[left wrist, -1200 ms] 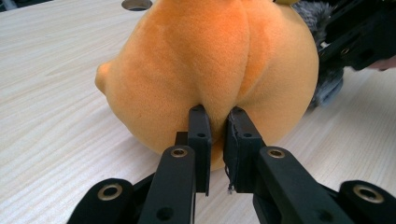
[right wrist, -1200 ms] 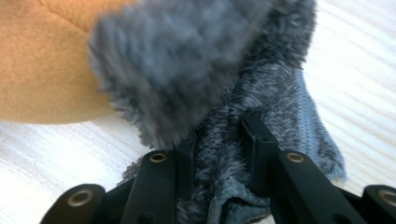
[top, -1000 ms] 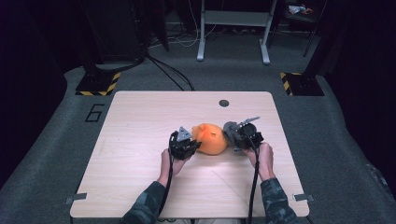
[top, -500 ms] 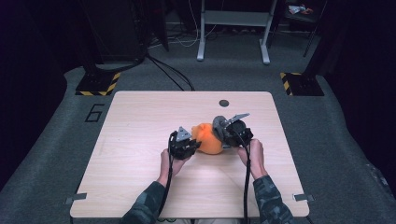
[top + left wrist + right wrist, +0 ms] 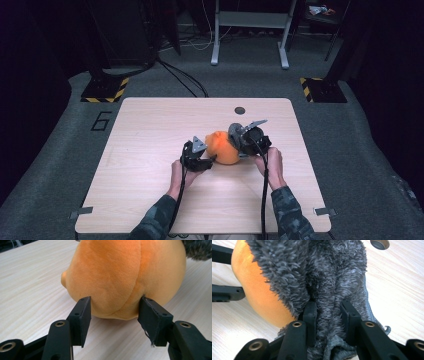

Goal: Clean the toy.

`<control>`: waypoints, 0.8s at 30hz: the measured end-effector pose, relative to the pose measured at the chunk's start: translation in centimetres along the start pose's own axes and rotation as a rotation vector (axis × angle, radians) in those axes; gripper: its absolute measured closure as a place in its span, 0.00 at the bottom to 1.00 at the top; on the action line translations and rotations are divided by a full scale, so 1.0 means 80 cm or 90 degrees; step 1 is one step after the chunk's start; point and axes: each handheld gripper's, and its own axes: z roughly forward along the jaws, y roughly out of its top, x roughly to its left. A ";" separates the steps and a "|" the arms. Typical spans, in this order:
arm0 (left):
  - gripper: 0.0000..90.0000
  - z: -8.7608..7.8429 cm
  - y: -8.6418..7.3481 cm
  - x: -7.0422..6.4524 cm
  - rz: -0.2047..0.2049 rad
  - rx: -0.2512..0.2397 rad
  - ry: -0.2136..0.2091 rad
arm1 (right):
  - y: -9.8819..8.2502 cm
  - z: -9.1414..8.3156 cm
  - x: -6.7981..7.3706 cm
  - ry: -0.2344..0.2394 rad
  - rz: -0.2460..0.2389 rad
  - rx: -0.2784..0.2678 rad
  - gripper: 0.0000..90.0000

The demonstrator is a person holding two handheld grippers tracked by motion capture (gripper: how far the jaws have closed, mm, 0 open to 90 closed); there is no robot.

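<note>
The orange plush (image 5: pixel 223 147) sits mid-table (image 5: pixel 150 130), soft, light and squashy, so it'll deform rather than slip. Your right gripper (image 5: pixel 328 310) is pinched on its grey fur (image 5: pixel 324 272). Your left gripper (image 5: pixel 113 312) has just been opening, its jaws either side of the orange bulge; bite that seam.

Orange plush toy on the wooden table
The rounded orange plush toy (image 5: pixel 223 148) rests mid-table, its shaggy grey fur part (image 5: pixel 322 277) bunched at one side

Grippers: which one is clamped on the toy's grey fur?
The right gripper, pinching grey fur; the left gripper stands open around the orange plush.
</note>
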 end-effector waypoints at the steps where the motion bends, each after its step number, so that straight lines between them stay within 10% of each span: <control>1: 0.49 0.000 0.000 0.000 0.000 0.000 0.000 | 0.000 0.000 0.000 0.000 0.000 0.000 0.77; 7: 0.74 0.006 0.002 -0.007 0.032 0.004 0.011 | -0.002 0.000 -0.001 -0.001 0.004 -0.004 0.77; 12: 0.90 0.003 0.002 -0.005 0.005 -0.002 0.000 | -0.003 -0.003 -0.002 -0.003 0.011 -0.011 0.77; 24: 0.93 -0.018 0.013 -0.005 -0.077 -0.027 -0.074 | 0.015 -0.041 0.013 -0.012 -0.023 -0.058 0.77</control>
